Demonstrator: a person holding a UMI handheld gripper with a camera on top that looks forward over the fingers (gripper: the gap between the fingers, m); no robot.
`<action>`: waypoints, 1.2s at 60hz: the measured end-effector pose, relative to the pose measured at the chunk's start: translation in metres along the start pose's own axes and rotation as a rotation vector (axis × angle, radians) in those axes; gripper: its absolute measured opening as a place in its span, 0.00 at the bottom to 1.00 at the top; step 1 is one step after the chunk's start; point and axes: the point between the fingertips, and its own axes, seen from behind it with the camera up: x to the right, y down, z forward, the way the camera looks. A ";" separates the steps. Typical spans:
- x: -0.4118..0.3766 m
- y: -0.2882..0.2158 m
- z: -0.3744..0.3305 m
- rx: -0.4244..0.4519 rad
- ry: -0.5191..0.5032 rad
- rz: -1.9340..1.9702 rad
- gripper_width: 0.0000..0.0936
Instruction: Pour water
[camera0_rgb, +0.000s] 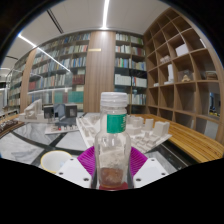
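Bottle (113, 140), clear, white-capped, green-labelled: upright between the jaws, long axis vertical, pinched by both pink pads (88, 158), held above the surface (25, 148), unpoured.

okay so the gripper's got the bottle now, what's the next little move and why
Probably lift the bottle straight up a little, keeping it upright. It stands vertical between the pink pads of the gripper, which appear to press on both sides, and its white cap is still on. No receiving cup is clearly visible, so tilting seems premature.
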 end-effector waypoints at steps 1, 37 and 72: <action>0.002 0.005 -0.003 -0.017 -0.002 -0.001 0.44; 0.006 0.038 -0.078 -0.218 0.075 0.060 0.92; -0.068 -0.011 -0.370 -0.265 0.095 0.017 0.92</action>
